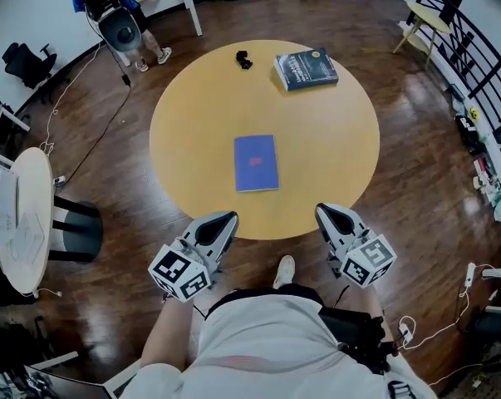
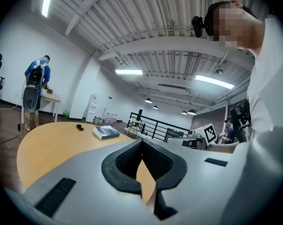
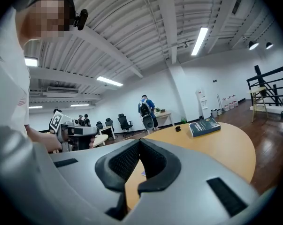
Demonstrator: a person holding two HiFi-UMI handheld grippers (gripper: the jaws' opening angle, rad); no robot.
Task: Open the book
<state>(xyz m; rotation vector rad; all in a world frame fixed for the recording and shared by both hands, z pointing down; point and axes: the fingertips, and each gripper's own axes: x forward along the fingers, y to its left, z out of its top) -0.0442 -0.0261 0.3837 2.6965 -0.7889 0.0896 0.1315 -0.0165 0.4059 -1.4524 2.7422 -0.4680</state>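
The blue book (image 1: 256,163) lies closed and flat near the middle of the round wooden worktop (image 1: 192,131). In the head view its long sides run up and down the frame. Both tools sit below it, at the worktop's lower edge, and point up-frame. The left hand-held gripper (image 1: 226,220) has its tip near the book's lower left corner but short of it. The right hand-held gripper (image 1: 326,214) is farther off, to the book's lower right. Neither touches the book.

In the left gripper view, the left hand-held gripper's jaws meet at the tips with nothing between them. The right gripper view shows the same for the right one: pads together and empty.

A thicker dark book (image 1: 306,68) lies closed at the worktop's upper right. A small black object (image 1: 244,59) sits just left of it, near the upper edge.
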